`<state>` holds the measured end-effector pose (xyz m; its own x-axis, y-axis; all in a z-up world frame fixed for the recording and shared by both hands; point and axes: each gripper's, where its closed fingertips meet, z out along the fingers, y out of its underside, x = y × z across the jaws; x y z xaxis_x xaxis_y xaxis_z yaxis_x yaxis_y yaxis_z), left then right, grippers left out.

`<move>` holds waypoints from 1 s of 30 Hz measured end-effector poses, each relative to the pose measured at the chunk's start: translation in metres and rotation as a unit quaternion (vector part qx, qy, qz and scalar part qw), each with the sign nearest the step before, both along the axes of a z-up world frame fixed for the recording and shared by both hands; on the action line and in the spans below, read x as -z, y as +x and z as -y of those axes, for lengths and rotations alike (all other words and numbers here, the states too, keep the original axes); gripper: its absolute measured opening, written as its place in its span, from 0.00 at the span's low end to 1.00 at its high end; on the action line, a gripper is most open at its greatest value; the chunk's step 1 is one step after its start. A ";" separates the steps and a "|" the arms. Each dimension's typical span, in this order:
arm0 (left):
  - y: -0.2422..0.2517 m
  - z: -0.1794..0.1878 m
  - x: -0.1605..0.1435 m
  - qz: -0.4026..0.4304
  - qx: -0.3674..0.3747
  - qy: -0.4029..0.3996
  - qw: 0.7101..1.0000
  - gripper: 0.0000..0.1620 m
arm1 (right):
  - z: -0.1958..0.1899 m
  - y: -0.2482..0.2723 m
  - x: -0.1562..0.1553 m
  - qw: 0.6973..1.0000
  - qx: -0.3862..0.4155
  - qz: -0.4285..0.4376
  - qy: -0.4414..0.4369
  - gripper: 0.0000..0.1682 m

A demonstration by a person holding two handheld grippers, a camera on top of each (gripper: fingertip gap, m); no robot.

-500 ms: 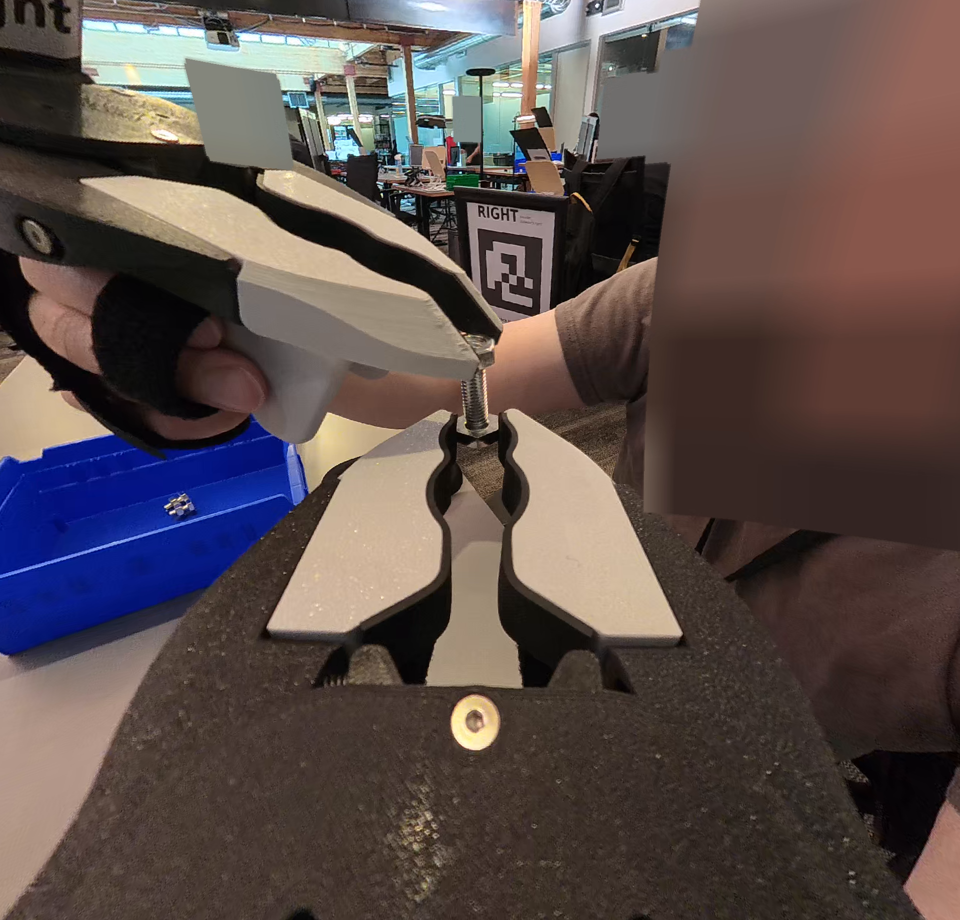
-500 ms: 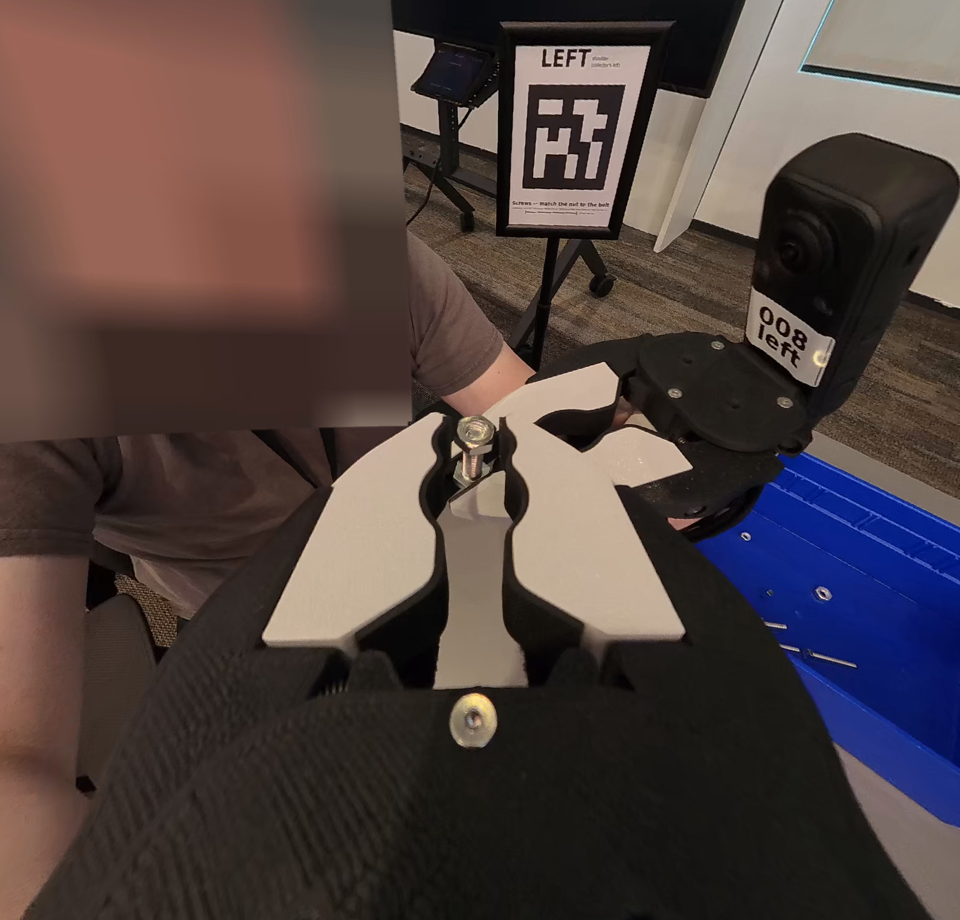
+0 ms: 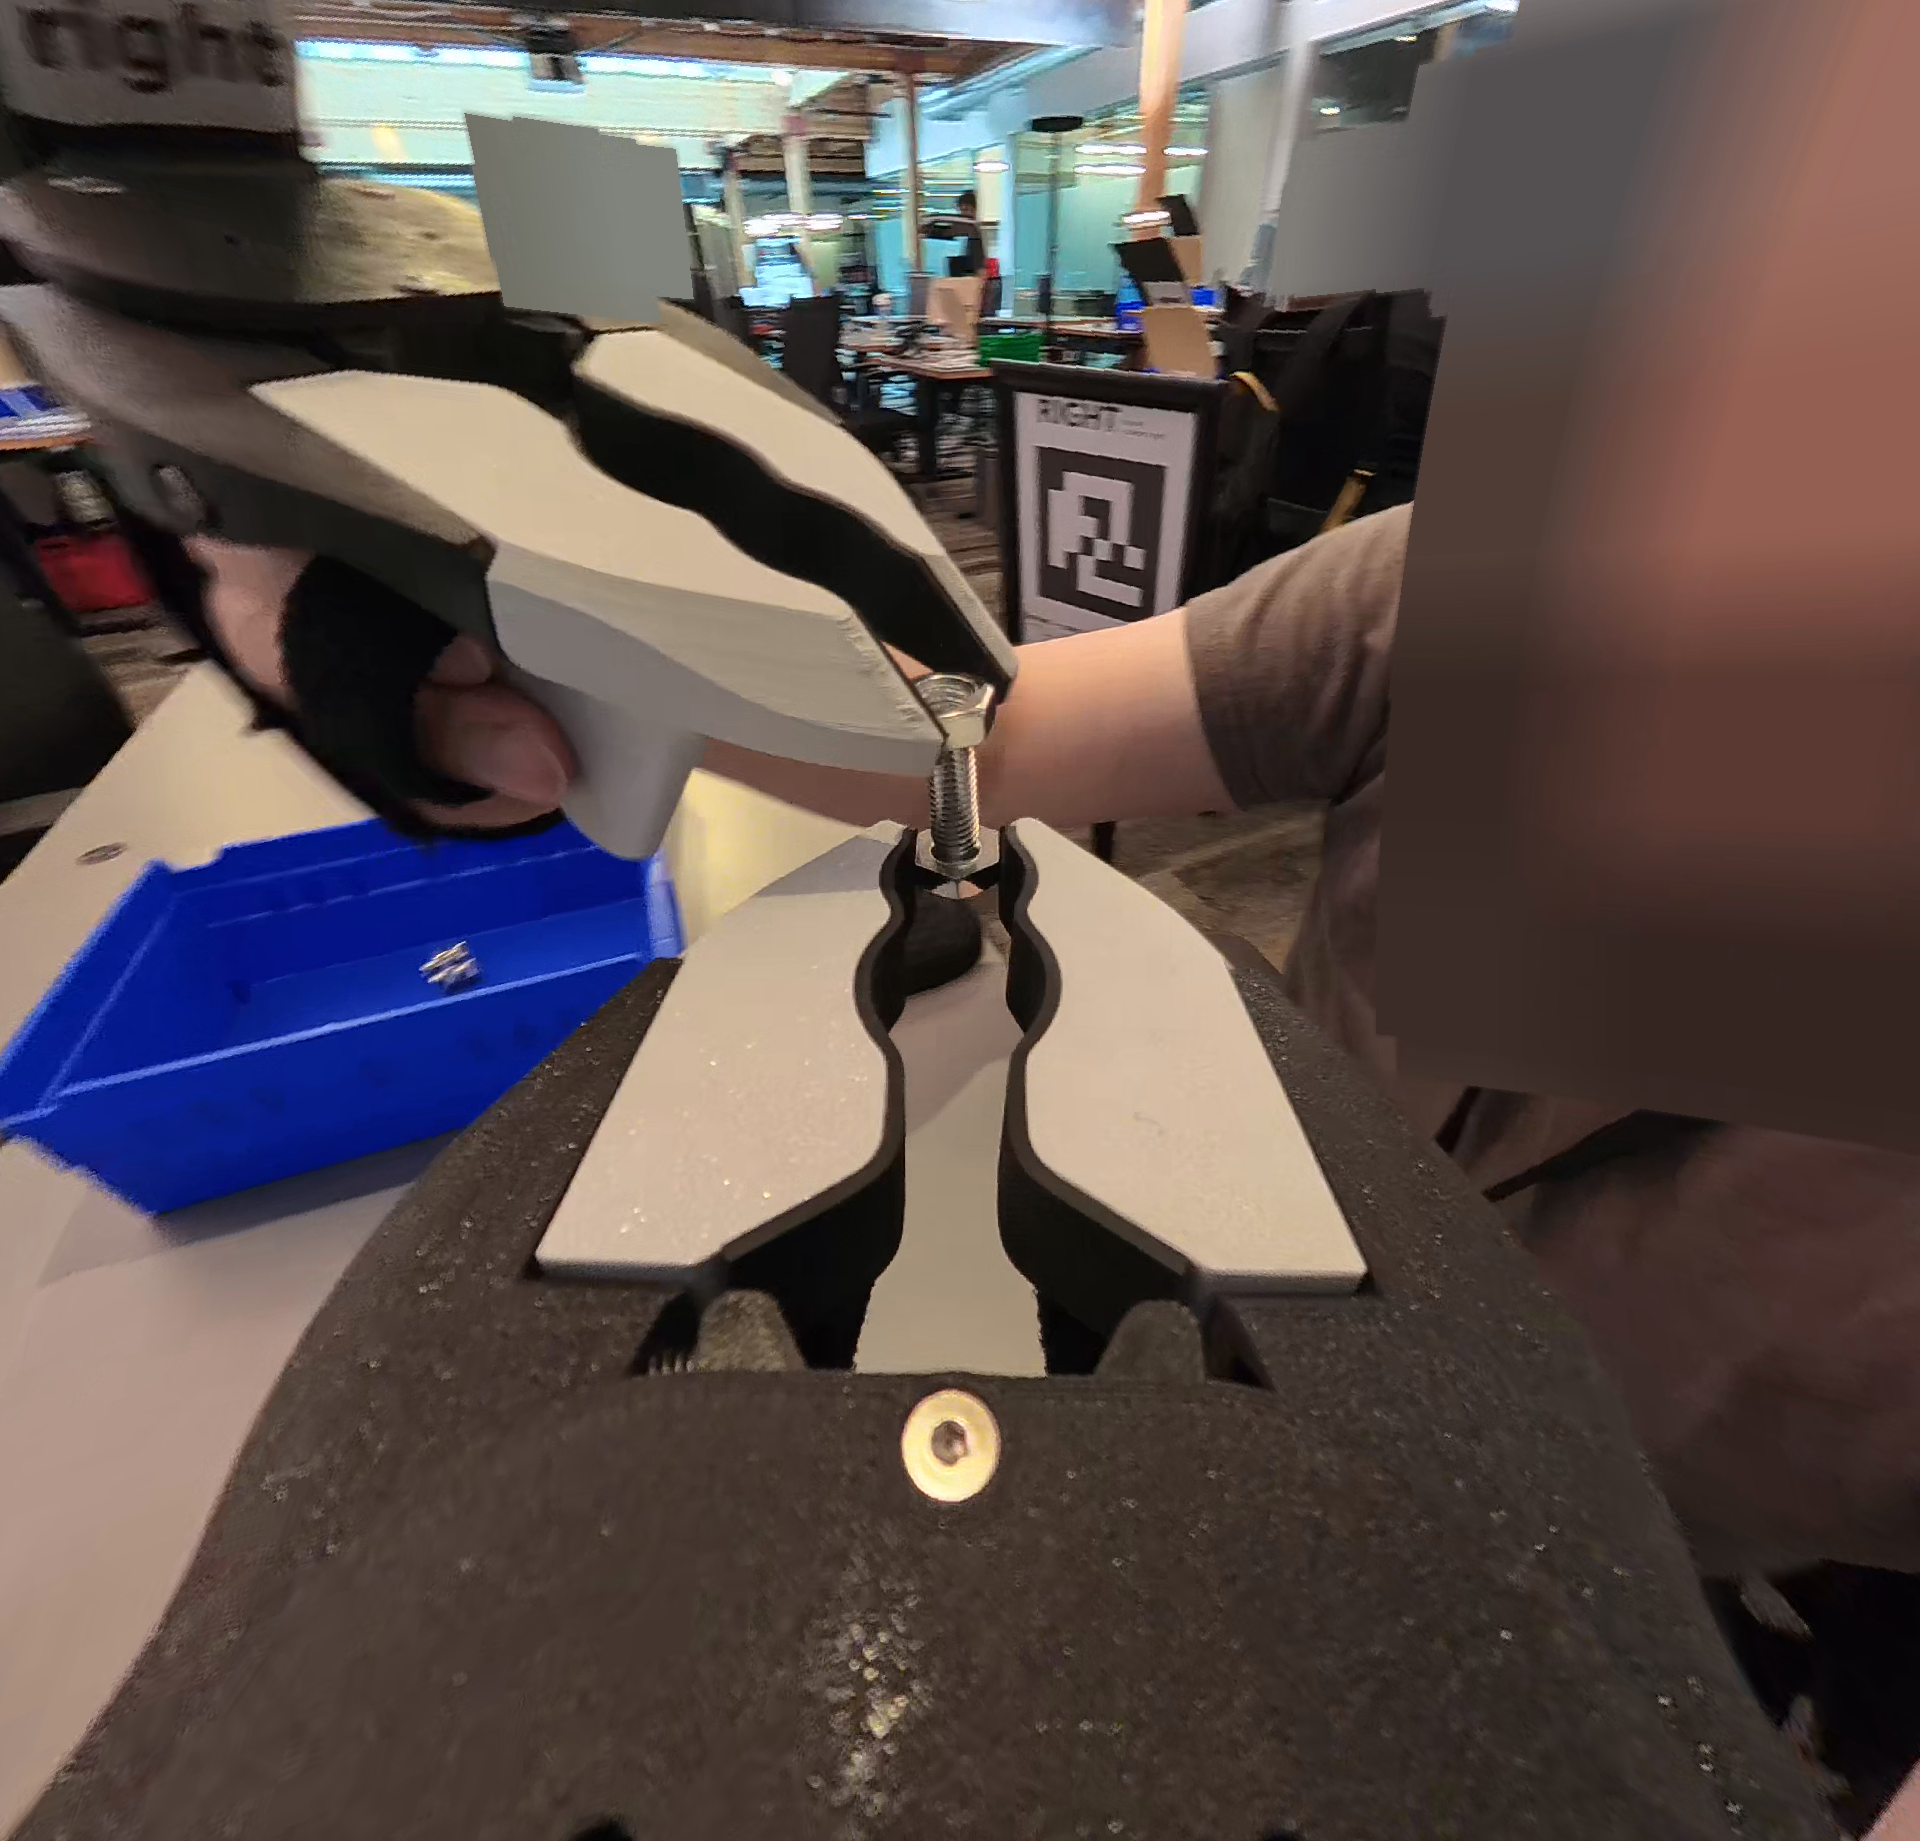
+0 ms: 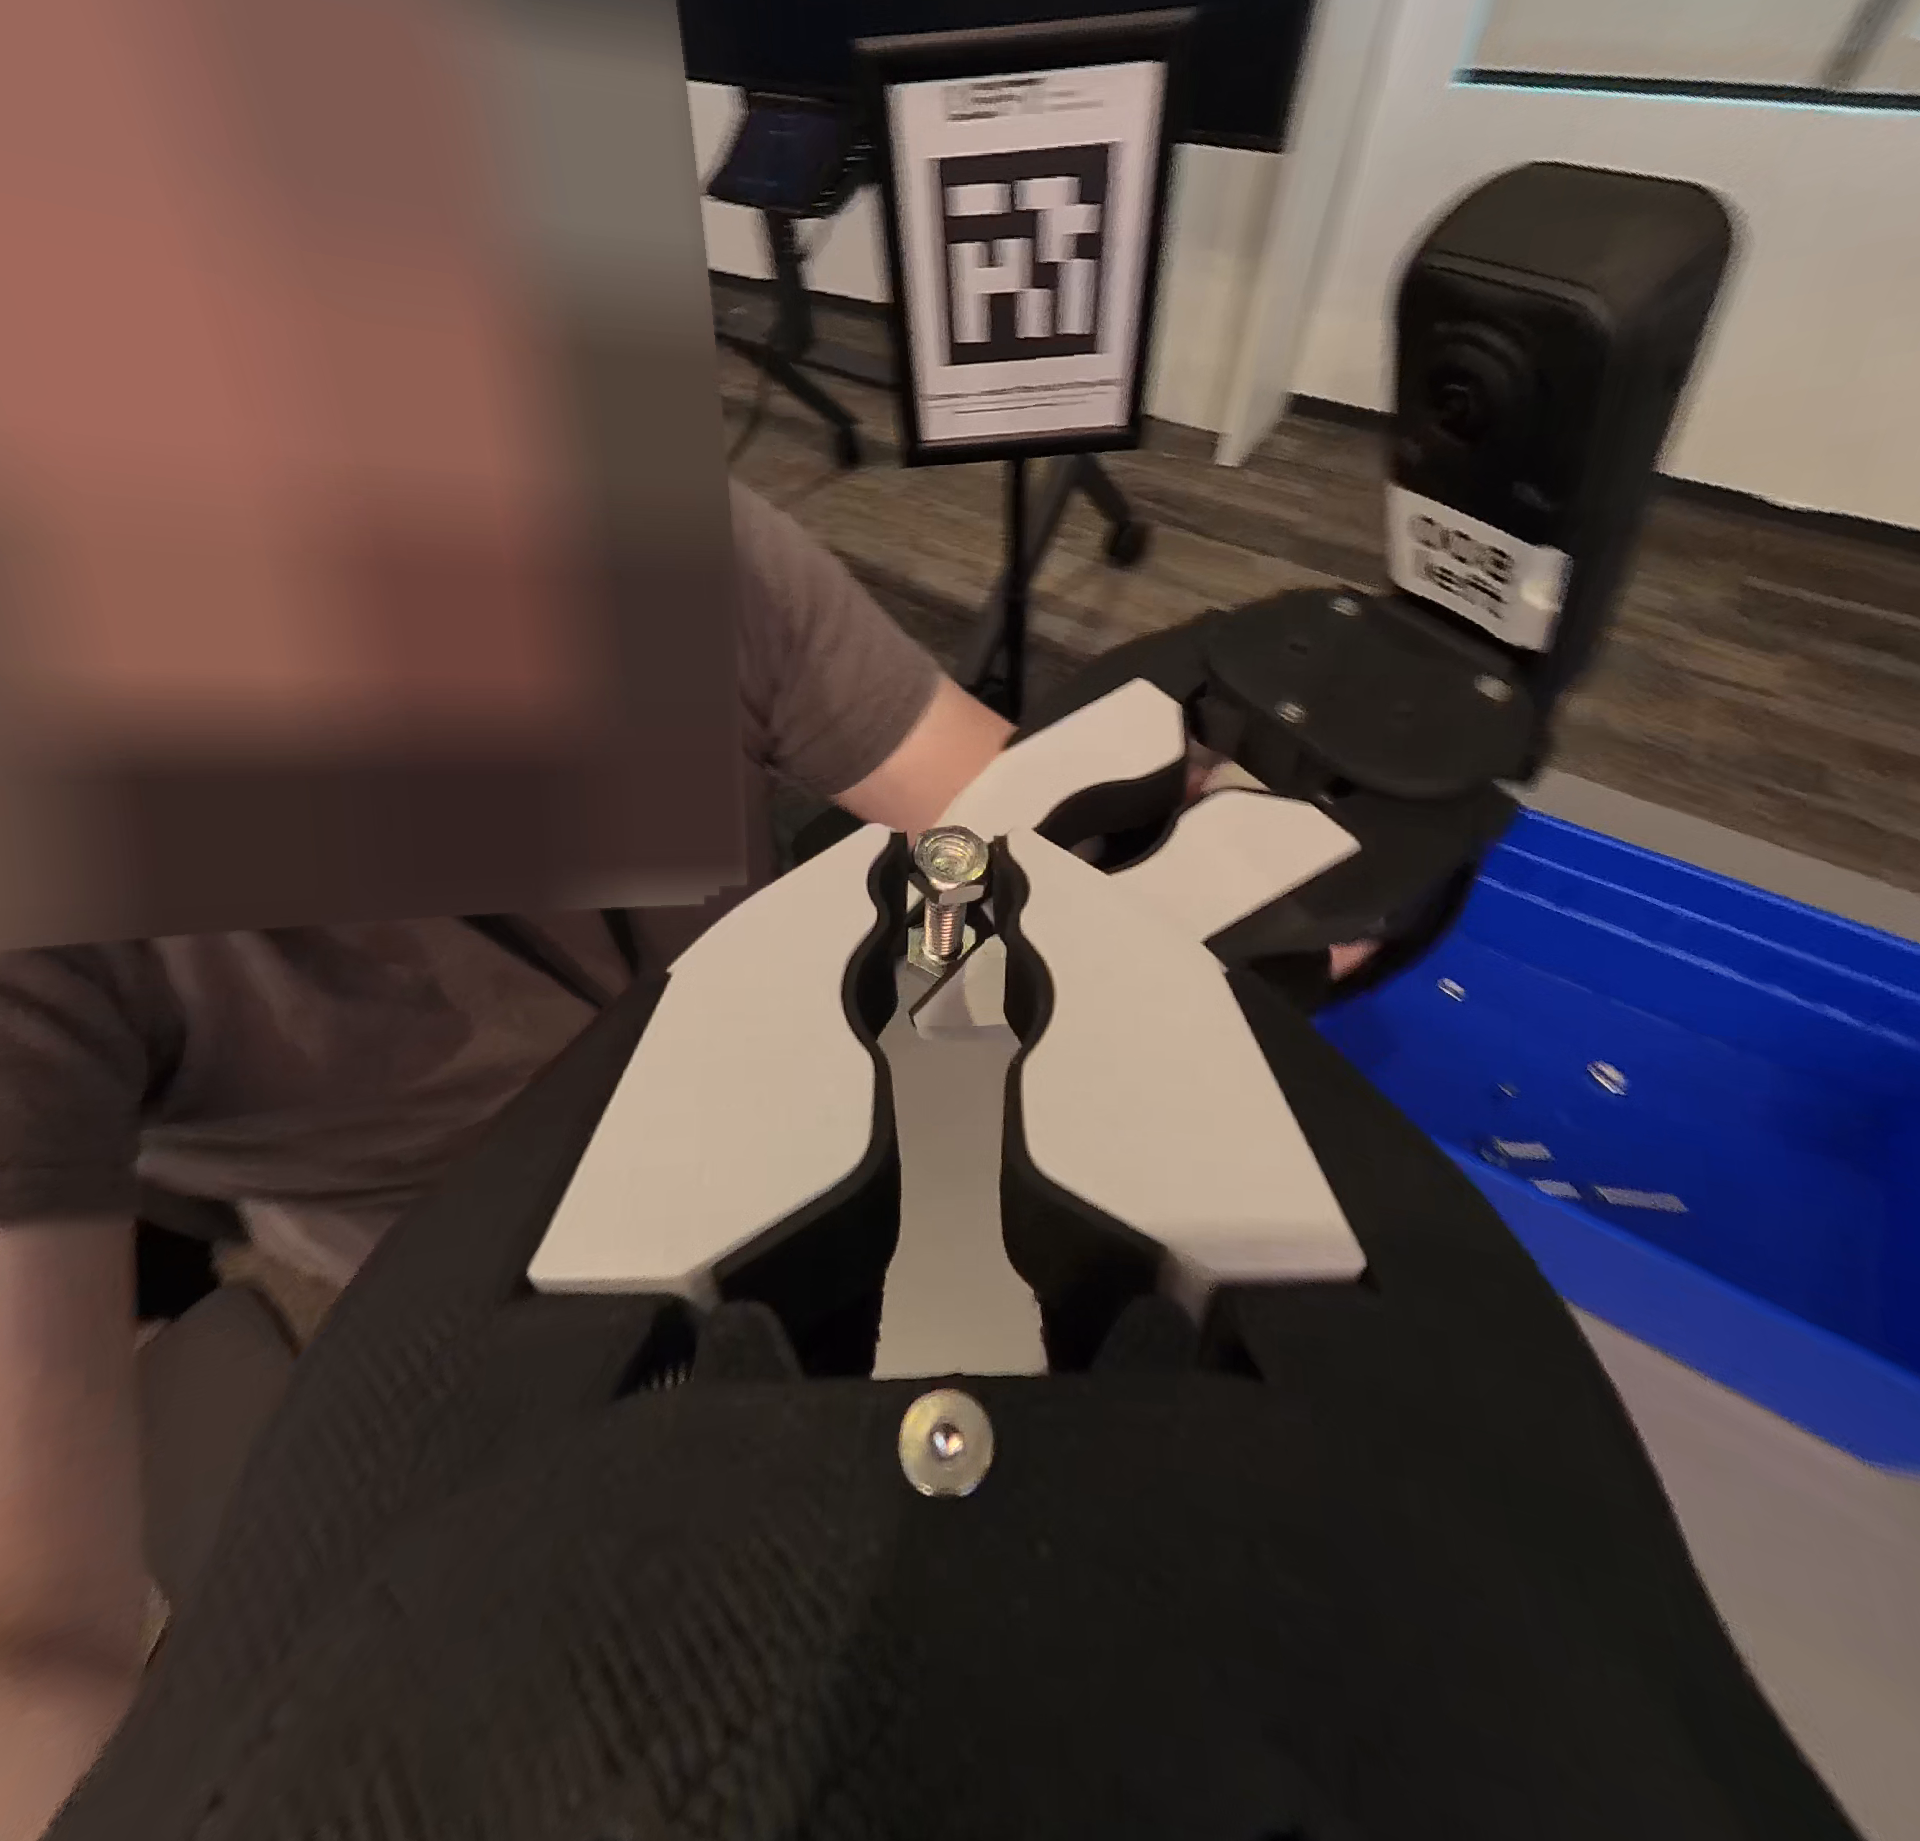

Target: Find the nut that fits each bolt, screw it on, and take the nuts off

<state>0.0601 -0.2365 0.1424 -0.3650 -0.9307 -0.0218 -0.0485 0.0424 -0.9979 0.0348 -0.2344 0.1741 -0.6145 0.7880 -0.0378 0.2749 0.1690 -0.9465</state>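
**Two grippers share one bolt, head and nut**

The left gripper has its two grey fingertips pinched on a hex nut threaded onto the lower end of a bolt. The right gripper reaches in from ten o'clock in the left wrist view and nips the bolt's hex head between its own two fingertips. The bolt stands nearly upright between them, with bare thread showing from head to nut. In the right wrist view the same bolt sits at twelve o'clock of that gripper's jaws, head toward the camera, and the left gripper comes in from two o'clock.

By count: one bolt held, one nut on it, two grippers, each in a hand. One blue bin lies on the pale table at nine o'clock in the left view; a small cluster of fasteners lies in it, too blurred to count. In the right view the bin is at three o'clock with several loose metal pieces, also smeared.

As to writing, each gripper's camera housing bears a white label with dark characters. Two framed placards stand on stands behind: one placard at one o'clock in the left view, the other sign at twelve in the right, each with a block-pattern marker and small print.
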 end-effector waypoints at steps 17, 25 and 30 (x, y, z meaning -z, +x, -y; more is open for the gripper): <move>-0.006 -0.073 0.007 -0.036 -0.231 0.009 0.972 0.09 | -0.071 -0.007 0.007 0.962 0.274 0.016 -0.002 0.10; -0.007 -0.092 0.009 -0.042 -0.302 0.011 0.952 0.09 | -0.090 -0.007 0.008 0.927 0.374 0.012 -0.028 0.10; -0.009 -0.097 0.007 -0.043 -0.333 0.021 0.942 0.09 | -0.095 -0.009 0.007 0.908 0.419 -0.002 -0.017 0.10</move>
